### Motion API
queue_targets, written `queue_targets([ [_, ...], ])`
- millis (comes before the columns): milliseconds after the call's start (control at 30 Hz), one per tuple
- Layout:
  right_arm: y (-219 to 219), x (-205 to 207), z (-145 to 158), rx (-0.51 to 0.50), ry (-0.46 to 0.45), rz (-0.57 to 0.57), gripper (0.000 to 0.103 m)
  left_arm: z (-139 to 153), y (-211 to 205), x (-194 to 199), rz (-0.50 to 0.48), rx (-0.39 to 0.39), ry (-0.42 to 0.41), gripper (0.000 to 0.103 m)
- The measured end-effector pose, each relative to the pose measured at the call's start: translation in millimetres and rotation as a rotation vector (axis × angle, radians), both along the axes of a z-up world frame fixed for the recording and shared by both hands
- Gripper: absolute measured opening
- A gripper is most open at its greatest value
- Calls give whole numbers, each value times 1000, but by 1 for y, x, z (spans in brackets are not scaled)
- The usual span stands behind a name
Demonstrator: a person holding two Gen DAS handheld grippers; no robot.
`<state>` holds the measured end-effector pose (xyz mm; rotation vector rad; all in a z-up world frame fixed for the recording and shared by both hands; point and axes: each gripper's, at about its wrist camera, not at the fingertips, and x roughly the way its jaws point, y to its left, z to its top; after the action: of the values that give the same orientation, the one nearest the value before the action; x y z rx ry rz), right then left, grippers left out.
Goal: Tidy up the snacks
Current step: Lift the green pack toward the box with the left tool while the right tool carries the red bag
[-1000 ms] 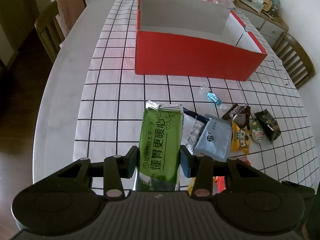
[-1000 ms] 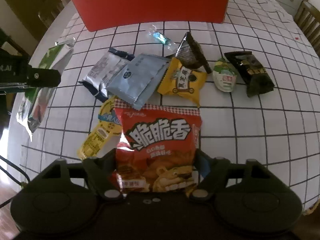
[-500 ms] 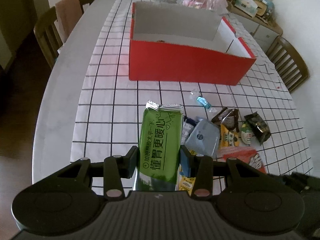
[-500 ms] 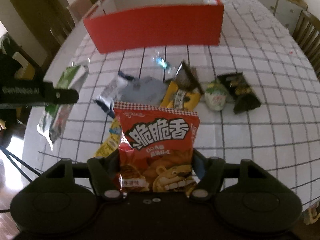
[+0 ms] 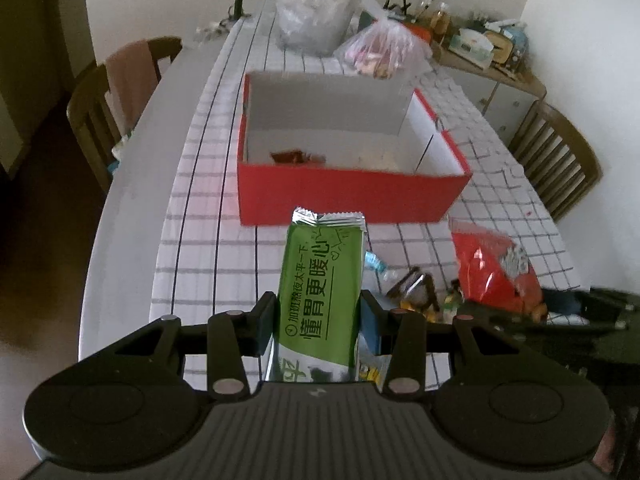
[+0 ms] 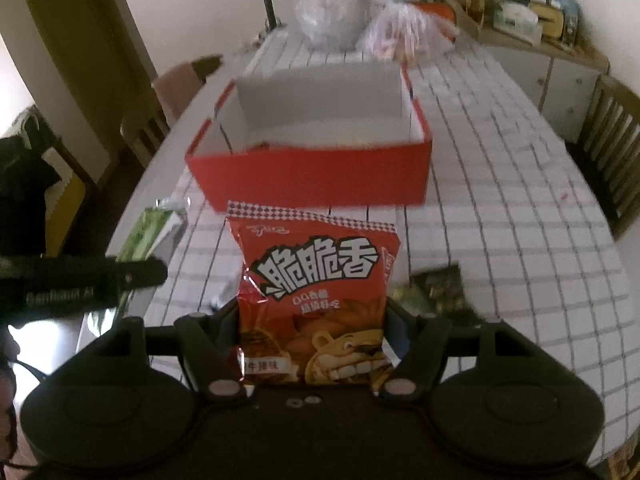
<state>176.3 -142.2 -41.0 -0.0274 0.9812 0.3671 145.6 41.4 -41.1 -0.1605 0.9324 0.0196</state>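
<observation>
Left gripper (image 5: 318, 320): clamped on green pack (image 5: 322, 292), held upright above the table (image 5: 132, 184). Right gripper (image 6: 312, 336): clamped on red chip bag (image 6: 316, 292), also aloft. Both face the open red box (image 5: 352, 196) ahead, likely their destination; other snacks (image 5: 416, 288) remain on the cloth.

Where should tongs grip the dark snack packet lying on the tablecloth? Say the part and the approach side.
Grip the dark snack packet across its flat body near one crimped edge, coming from above. It lies flat on the tablecloth, so only its top face and edges are reachable. The view is blurred.

Dim, flat light; fisheye-bent edges, motion-blurred right view
</observation>
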Motion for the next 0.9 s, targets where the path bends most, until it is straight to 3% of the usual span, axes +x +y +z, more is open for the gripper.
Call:
queue_targets([
  [300, -3, 54, 25, -7, -84, 8, 70, 28, -4, 40, 13, 41, -61, 43],
  [533, -3, 107, 31, -20, -101, 23, 70, 38, 3, 90, 49, 51, -56, 43],
  [900, 16, 183, 6, -58, -63, 114, 70, 21, 10, 172, 99, 92, 10, 43],
])
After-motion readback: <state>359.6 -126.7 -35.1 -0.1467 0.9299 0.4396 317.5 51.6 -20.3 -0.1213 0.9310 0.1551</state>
